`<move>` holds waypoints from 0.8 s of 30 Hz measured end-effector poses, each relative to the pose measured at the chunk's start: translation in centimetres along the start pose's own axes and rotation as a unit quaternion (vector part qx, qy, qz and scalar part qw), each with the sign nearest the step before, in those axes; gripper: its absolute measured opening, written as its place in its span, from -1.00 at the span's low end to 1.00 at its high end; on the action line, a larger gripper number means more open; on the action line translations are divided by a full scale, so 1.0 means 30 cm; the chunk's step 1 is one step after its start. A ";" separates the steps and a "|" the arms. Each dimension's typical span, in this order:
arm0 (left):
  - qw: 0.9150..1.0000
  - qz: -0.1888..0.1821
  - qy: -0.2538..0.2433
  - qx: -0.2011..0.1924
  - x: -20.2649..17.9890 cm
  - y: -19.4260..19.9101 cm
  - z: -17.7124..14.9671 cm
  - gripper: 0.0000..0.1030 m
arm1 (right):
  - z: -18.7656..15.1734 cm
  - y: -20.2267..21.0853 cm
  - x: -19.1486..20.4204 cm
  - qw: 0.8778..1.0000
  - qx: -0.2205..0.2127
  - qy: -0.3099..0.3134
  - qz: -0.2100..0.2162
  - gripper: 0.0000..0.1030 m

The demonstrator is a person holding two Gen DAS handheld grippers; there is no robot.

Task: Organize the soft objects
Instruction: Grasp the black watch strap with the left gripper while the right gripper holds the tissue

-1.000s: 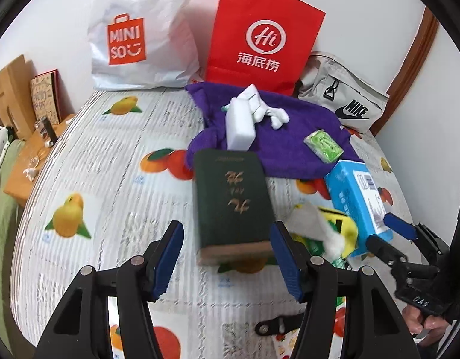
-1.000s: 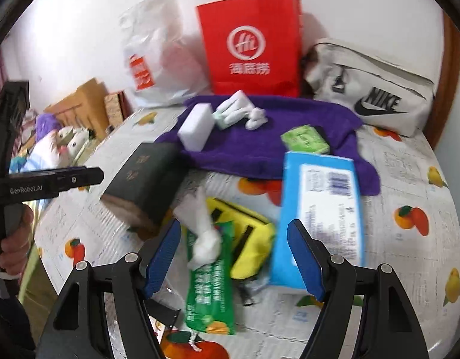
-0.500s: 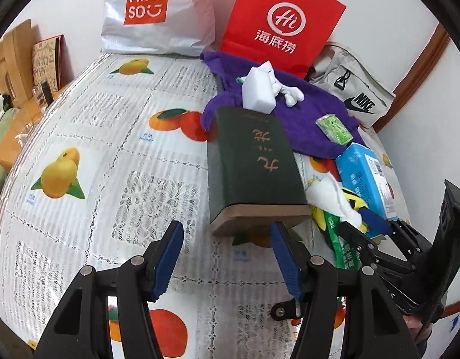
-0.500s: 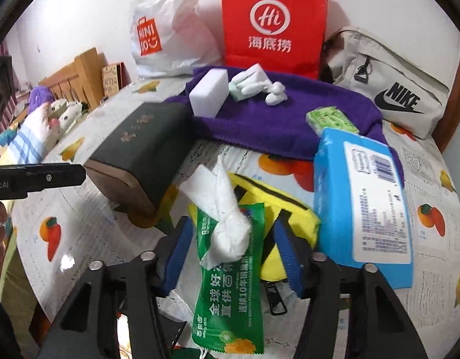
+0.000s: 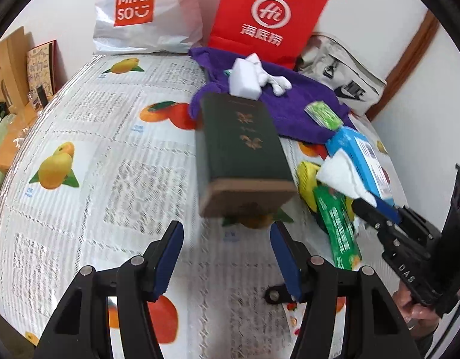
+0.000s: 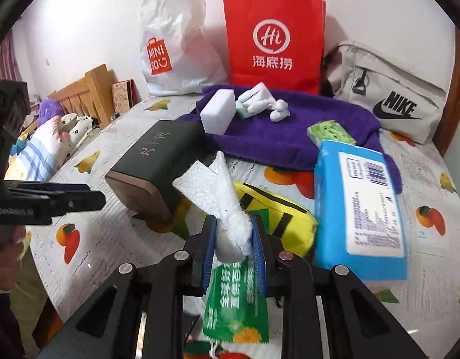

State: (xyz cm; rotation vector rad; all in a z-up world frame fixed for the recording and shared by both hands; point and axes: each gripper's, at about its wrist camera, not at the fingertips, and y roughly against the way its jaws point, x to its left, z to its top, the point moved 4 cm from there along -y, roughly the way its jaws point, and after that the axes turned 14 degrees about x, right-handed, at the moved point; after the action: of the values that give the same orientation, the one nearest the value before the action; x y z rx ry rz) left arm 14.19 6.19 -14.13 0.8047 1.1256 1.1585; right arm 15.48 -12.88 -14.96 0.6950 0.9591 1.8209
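**Right gripper pinches the crumpled tissue**

Low in the centre of the right wrist view, the right gripper point(image 6: 233, 236) has just been closing, and its blue pads now press on the twisted waist of the white tissue point(image 6: 221, 197), whose loose end fans upward. The tissue lies on the green wipes packet point(image 6: 235, 302), which I judge could be dragged along; lifting straight up and slowly should leave it behind. A firm but light squeeze seems enough, since the paper crushes easily.

At the bottom of the left wrist view, the left gripper point(image 5: 227, 257) hangs about half open over the fruit-print tablecloth point(image 5: 116, 179), holding nothing, just short of the dark green book point(image 5: 241, 149).

Crowding the tissue are the yellow pouch point(image 6: 277, 212) directly behind it and the blue tissue pack point(image 6: 361, 209) to its right. Farther up the frame, the purple towel point(image 6: 289, 131) carries a white sponge block point(image 6: 218, 113).
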 end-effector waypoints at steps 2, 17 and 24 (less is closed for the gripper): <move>1.000 -0.003 -0.010 0.001 -0.021 -0.005 -0.026 0.13 | -0.024 0.022 -0.004 1.000 -0.001 0.000 0.002 -0.54; 0.985 0.016 -0.168 0.044 -0.266 -0.157 -0.220 0.24 | -0.275 0.129 -0.131 0.998 0.001 -0.057 -0.006 -0.54; 0.974 0.067 -0.216 0.024 -0.307 -0.193 -0.200 0.39 | -0.346 0.103 -0.217 0.996 0.020 -0.091 -0.018 -0.54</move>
State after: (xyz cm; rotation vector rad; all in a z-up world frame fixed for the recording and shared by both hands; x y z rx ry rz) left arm 9.97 -4.53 -18.81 1.1222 0.7477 1.0029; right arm 8.52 -22.91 -18.28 0.8464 0.8835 1.6795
